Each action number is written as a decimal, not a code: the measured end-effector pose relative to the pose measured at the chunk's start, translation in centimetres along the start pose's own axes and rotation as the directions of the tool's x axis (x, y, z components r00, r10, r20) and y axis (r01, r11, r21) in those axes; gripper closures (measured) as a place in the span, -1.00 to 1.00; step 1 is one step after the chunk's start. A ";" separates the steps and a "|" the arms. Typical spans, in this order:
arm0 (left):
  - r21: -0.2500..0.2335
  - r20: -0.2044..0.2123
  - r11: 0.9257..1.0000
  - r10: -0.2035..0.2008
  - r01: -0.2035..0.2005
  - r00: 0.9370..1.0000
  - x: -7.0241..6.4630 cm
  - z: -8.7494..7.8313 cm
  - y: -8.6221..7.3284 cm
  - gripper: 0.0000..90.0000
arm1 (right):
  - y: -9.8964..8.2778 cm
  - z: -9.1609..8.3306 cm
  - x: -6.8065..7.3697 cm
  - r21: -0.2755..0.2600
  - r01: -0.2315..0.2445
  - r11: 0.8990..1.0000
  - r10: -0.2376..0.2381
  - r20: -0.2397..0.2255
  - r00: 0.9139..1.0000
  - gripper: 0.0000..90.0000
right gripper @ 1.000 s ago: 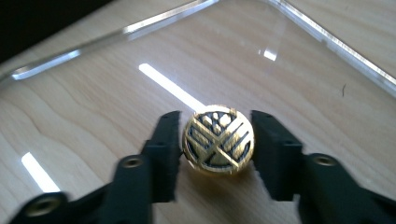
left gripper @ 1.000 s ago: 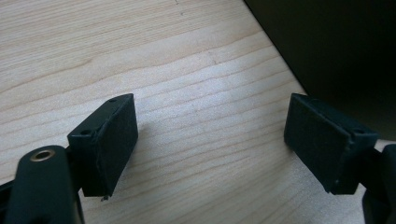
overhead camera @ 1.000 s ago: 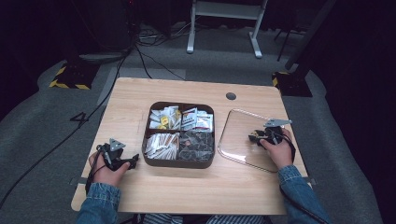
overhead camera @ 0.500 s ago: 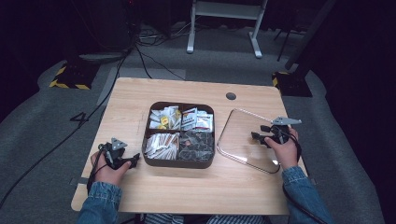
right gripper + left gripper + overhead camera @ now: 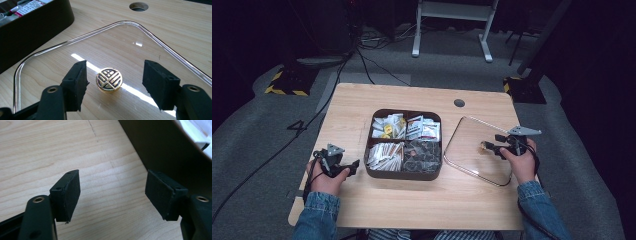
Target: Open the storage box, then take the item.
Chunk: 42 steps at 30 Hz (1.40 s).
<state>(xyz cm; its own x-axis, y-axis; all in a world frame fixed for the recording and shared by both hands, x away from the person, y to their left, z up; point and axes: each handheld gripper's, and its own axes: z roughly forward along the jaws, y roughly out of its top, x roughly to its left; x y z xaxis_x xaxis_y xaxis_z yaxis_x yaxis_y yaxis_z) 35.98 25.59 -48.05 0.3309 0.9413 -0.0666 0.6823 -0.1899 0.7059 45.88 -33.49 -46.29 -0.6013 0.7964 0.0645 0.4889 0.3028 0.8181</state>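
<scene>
A dark brown box [image 5: 404, 172] with four compartments of sachets and packets stands mid-table. Right of it a clear glass lid [image 5: 467, 135] lies flat on the wood, a round gold knob [image 5: 483, 145] at its middle. My right gripper [image 5: 490, 147] hovers low over the lid. Its jaws have just been opening, and the knob [image 5: 109, 79] now stands between the pads [image 5: 75, 85] with a gap on each side. My left gripper [image 5: 352, 167] rests by the box's left wall [image 5: 170, 152]. Its jaws have just been closing a little and stand open over bare wood [image 5: 113, 188].
A cable hole [image 5: 459, 103] sits in the table behind the lid. A metal stand [image 5: 452, 20] and cables lie on the floor beyond the far edge. Bare wood [image 5: 347, 115] stretches left of the box.
The right hand has drawn back to the right and lifted slightly, its jaws now wider around the knob. The lid and the left hand have stayed put.
</scene>
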 end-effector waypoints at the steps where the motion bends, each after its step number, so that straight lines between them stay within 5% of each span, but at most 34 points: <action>1: -0.003 0.005 1.000 0.009 -0.009 1.000 0.0 -0.2 0.1 -0.32 | 0.0 -0.1 0.0 -0.003 0.000 1.000 0.000 0.001 1.000 -0.17; 7: -0.050 0.020 0.999 -0.007 0.008 1.000 -0.3 -1.3 1.1 -0.27 | -0.2 -0.3 0.1 -0.001 0.008 1.000 -0.008 -0.003 1.000 -0.15; 14: -0.138 0.042 0.988 -0.058 0.063 0.997 -1.4 -2.1 2.6 -0.31 | -0.4 -1.0 0.2 -0.007 0.008 1.000 -0.008 0.002 1.000 -0.14; 21: -0.183 0.082 0.983 -0.003 0.018 0.997 -3.7 -2.2 4.2 -0.23 | -1.0 -1.7 0.2 -0.008 0.011 1.000 -0.011 0.018 1.000 -0.13; 31: -0.110 0.127 0.992 0.072 -0.058 0.989 -5.3 -0.3 5.2 -0.01 | -2.1 -3.3 -0.3 -0.020 -0.017 1.000 0.018 0.043 0.999 -0.13; 42: -0.008 0.098 0.992 0.124 -0.124 0.987 -6.3 1.4 5.0 0.21 | -2.5 -3.7 -0.2 -0.036 -0.014 0.999 0.016 0.064 0.998 -0.09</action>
<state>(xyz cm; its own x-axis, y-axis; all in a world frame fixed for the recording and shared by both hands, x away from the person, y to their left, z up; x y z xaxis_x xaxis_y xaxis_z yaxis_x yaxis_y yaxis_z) 38.18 18.33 -45.11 0.4755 0.8784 -0.0476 0.6307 -0.3027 0.7145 42.44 -36.35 -46.18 -0.5515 0.8332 0.0406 0.4742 0.2731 0.8370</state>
